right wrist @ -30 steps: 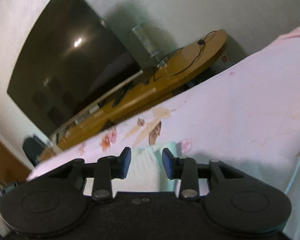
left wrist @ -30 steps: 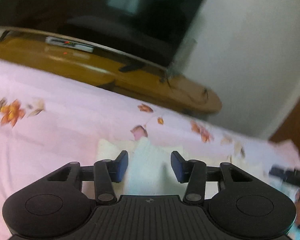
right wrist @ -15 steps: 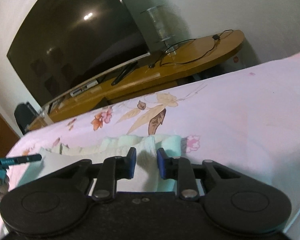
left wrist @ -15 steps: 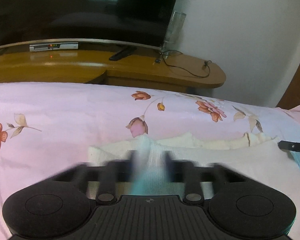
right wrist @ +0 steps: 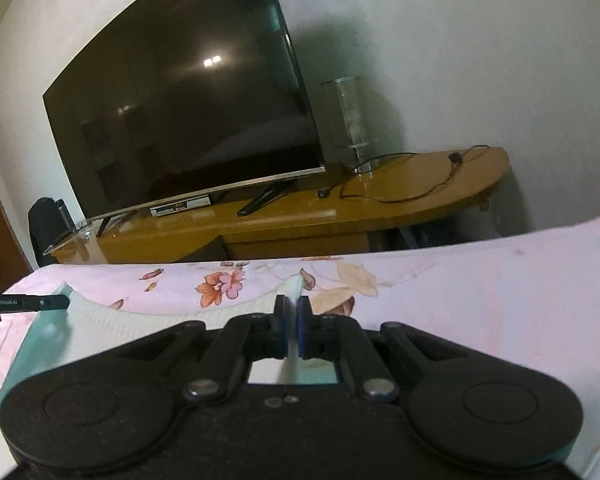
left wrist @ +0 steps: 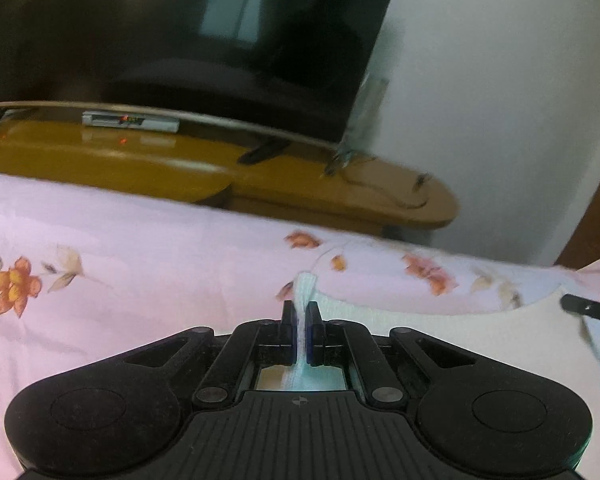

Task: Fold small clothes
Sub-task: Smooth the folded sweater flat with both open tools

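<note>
My left gripper point(left wrist: 300, 320) and right gripper point(right wrist: 292, 316) have just closed, each pinching the top edge of the pale garment point(left wrist: 440, 332) on the floral bedsheet point(left wrist: 140, 264). Risk: thin bites may slip under uneven lifting.

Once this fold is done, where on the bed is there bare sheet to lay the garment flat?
Bare sheet: the wide pink floral bedsheet left of the pale cream-and-mint knit garment, and the plain stretch on its right. Crowded in the middle, where both hand-held grippers, left and right, pinch the garment.
</note>
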